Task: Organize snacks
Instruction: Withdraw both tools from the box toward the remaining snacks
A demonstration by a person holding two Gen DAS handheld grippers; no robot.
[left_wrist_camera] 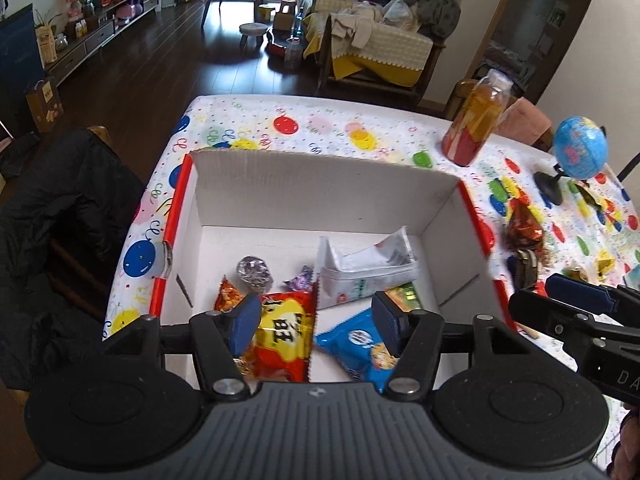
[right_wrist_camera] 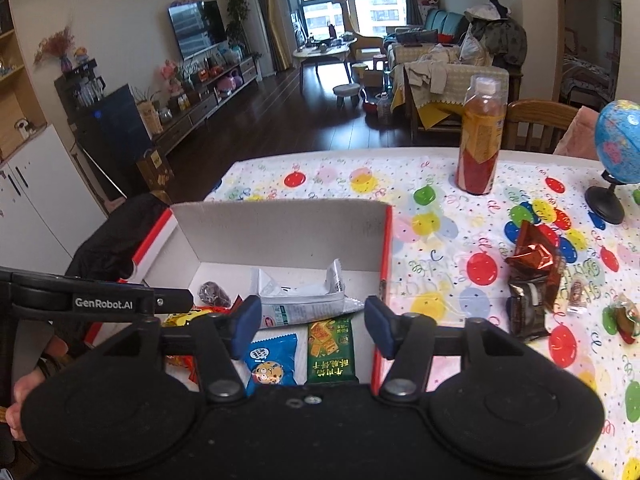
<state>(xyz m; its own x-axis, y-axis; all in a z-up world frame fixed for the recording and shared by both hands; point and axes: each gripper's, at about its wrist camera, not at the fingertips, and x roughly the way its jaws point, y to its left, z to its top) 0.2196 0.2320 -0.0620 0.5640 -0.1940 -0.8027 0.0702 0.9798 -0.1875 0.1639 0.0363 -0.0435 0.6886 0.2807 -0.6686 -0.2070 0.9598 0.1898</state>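
Both pairs of jaws stand spread with nothing between their blue pads, hanging above the near end of a white cardboard box (left_wrist_camera: pixel 320 188) with red edges. Under the left gripper (left_wrist_camera: pixel 316 320) lie a red and yellow snack bag (left_wrist_camera: pixel 286 336) and a blue cookie packet (left_wrist_camera: pixel 360 344), the two almost touching along a serrated edge. Below the right gripper (right_wrist_camera: pixel 314 322) the same blue cookie packet shows beside a green biscuit packet (right_wrist_camera: pixel 330 350), both flat on the box floor. Farther in, a crumpled white wrapper (left_wrist_camera: pixel 364 268) sits roughly at the middle of the box, with a silver foil-wrapped sweet (left_wrist_camera: pixel 254 270) and a small purple candy (left_wrist_camera: pixel 302 278) to its left and a small orange packet (left_wrist_camera: pixel 228 298) nearer the left wall. Outside the box, on the worktop (right_wrist_camera: pixel 440 240) covered with a balloon-print cloth, a few snacks lie loose to the right: a shiny brown wrapper (right_wrist_camera: pixel 534 252) resting against a dark cookie pack (right_wrist_camera: pixel 528 308), and smaller sweets (right_wrist_camera: pixel 624 316) near the edge. Beyond them stand a bottle of amber drink (right_wrist_camera: pixel 480 136) with a red and yellow label and a small blue globe (right_wrist_camera: pixel 618 140) on a black stand. Part of a hand (right_wrist_camera: pixel 20 396) shows at the far left of the right wrist view, on the left gripper's handle.
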